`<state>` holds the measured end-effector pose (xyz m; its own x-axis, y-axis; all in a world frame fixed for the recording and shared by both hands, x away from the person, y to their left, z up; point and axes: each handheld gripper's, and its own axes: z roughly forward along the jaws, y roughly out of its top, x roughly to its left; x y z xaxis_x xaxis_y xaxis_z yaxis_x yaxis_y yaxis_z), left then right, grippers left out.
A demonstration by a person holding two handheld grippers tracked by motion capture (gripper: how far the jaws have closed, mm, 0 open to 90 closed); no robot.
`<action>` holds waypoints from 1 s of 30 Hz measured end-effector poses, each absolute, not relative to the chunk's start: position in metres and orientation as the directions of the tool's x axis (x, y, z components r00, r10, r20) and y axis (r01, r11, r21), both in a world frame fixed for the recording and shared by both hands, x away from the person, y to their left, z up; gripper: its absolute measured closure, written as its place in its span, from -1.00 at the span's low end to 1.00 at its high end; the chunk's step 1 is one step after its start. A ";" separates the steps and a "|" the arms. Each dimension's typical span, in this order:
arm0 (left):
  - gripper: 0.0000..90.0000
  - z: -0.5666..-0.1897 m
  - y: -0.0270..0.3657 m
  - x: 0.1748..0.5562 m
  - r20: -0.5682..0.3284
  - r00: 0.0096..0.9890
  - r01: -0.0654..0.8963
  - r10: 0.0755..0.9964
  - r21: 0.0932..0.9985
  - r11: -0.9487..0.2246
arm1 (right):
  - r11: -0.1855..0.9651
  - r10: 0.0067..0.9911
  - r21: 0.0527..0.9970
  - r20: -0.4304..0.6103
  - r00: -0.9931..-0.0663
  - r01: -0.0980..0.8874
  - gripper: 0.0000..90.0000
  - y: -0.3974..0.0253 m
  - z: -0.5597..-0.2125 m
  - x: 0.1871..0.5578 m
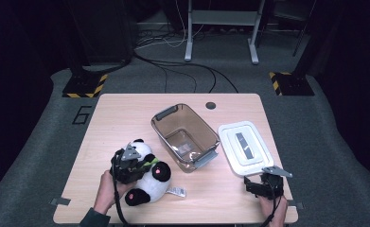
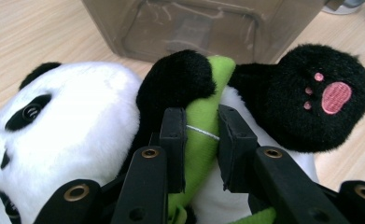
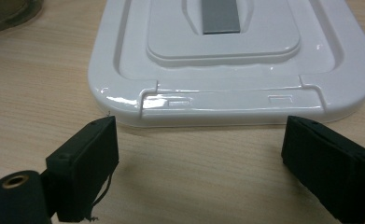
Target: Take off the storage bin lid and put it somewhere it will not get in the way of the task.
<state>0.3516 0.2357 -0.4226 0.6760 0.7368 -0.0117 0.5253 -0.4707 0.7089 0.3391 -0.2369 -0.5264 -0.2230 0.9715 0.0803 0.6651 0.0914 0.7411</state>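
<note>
left gripper pinched on panda scarf | right gripper spread by lid | panda best lifted slowly toward bin, grip kept firm

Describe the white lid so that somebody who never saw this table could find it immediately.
On the wooden table, find the clear brown bin near the middle. The white lid lies flat just beyond it on the person's right side, in front of the open right gripper. It alone is white, flat and rectangular, with a grey strip on top.
</note>
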 end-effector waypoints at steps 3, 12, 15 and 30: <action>0.65 -0.417 0.238 0.349 -0.010 0.683 0.515 0.730 0.715 -0.472 | 0.096 0.971 0.742 0.076 -0.226 0.664 -0.78 -0.237 -0.527 0.339; 0.65 -0.398 0.242 0.345 -0.016 0.699 0.486 0.715 0.744 -0.458 | 0.096 0.972 0.741 0.075 -0.224 0.664 -0.77 -0.237 -0.527 0.339; 0.65 -0.390 0.244 0.345 -0.011 0.698 0.477 0.716 0.753 -0.453 | 0.096 0.971 0.742 0.076 -0.225 0.663 -0.77 -0.237 -0.527 0.339; 0.65 -0.353 0.259 0.349 0.027 0.693 0.446 0.721 0.769 -0.458 | 0.099 0.973 0.741 0.068 -0.221 0.664 -0.77 -0.236 -0.527 0.339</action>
<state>0.3491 0.2593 -0.3527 0.6926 0.7208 0.0274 0.4457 -0.4575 0.7694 0.3394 -0.2361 -0.5267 -0.2207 0.9730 0.0679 0.6640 0.0989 0.7411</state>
